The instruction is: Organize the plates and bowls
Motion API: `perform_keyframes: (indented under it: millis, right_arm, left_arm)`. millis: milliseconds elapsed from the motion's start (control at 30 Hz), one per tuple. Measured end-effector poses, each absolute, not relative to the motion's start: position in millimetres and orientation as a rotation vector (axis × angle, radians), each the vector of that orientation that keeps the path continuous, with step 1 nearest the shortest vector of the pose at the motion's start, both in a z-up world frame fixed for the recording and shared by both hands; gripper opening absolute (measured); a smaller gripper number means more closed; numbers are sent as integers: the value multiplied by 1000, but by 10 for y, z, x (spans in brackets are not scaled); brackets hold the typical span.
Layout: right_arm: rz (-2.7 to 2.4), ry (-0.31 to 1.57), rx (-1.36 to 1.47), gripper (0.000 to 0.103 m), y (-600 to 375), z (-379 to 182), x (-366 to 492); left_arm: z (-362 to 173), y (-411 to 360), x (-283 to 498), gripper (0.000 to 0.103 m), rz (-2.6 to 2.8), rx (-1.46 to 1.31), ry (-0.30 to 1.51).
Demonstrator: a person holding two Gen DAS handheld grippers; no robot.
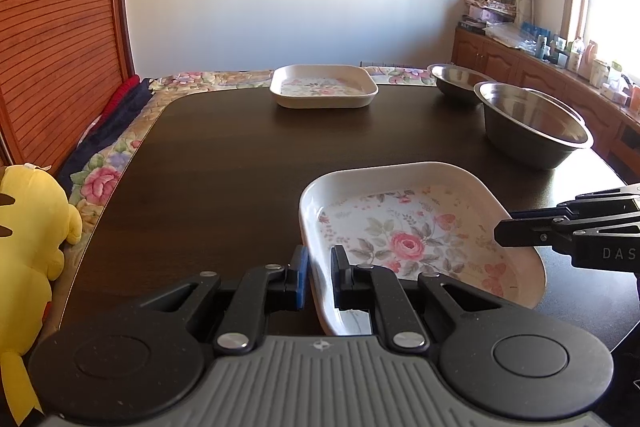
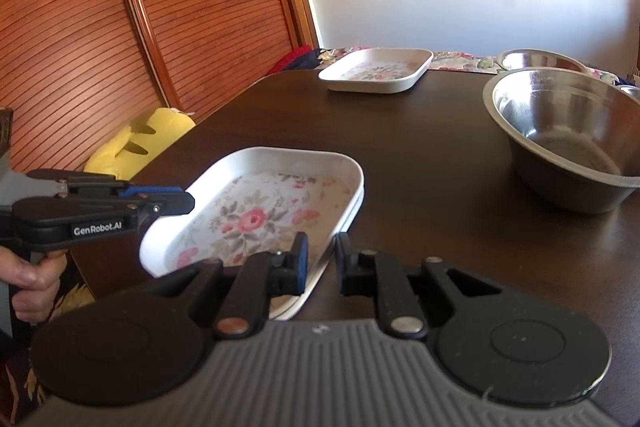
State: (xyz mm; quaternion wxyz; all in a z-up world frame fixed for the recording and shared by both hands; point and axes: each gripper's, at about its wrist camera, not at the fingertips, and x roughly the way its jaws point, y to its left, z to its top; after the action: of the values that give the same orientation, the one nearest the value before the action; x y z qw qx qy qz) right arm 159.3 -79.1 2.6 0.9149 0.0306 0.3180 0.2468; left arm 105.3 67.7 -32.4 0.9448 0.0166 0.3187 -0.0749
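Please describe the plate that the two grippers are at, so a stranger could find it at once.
On the dark table, find the near plate, a white one with a rose print. Another like it sits far across; only this one has a gripper at each side.

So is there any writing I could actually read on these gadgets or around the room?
"GenRobot.AI": white letters on the side of the black left gripper, seen from the right wrist camera.
"DAS": cut off at the picture's edge, on the side of the black right gripper, seen from the left wrist camera.
Packages on the wooden sideboard by the window: too small and blurred to read.
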Motion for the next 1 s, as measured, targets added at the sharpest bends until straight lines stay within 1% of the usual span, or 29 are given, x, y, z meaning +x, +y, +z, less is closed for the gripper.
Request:
perform_keyframes:
  millis: [533,633,700,767,833,1000]
  right_arm:
    - [449,516,43,17,-928,136,1708]
    - [436,499,33,17,-952,119,1762]
    - [424,486,3,17,-941,96,1783]
    - [421,472,-18,17,-924,74,1800]
    - [431,477,-4,17,-938,50,1837]
    - [430,474,-1,17,-950,22,1880]
  left_arm:
    - [-225,756,1166,14,-125,17,625]
    - [-216,792,1213,18,-112,8,624]
    - [-218,807,1248,24,-104,3,625]
    - [-224,821,1284,27,-101,-4,627]
    - [-227,824,1317,28,-99,-10,631]
    - [-238,830,1390,41,-92,-10,632]
